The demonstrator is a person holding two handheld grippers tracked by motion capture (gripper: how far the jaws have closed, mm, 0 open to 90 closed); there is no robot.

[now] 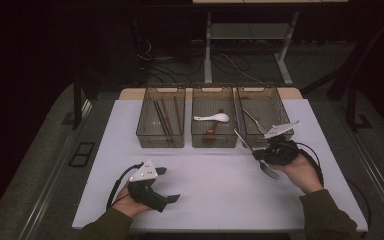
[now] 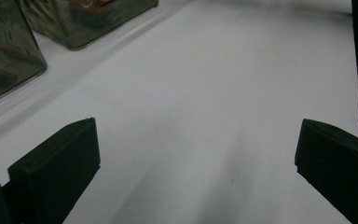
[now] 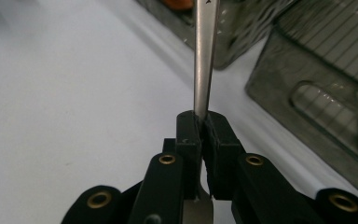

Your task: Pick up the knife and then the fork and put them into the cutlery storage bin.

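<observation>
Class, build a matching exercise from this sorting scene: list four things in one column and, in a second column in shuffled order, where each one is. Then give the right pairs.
Things
1. fork
2. white spoon
3. chopsticks
4. left hand-held gripper

Places or states
A. in the middle bin
B. open over the bare white table
C. clamped in the right hand-held gripper
D. in the left bin

Pairs: 1-C, 2-A, 3-D, 4-B
</observation>
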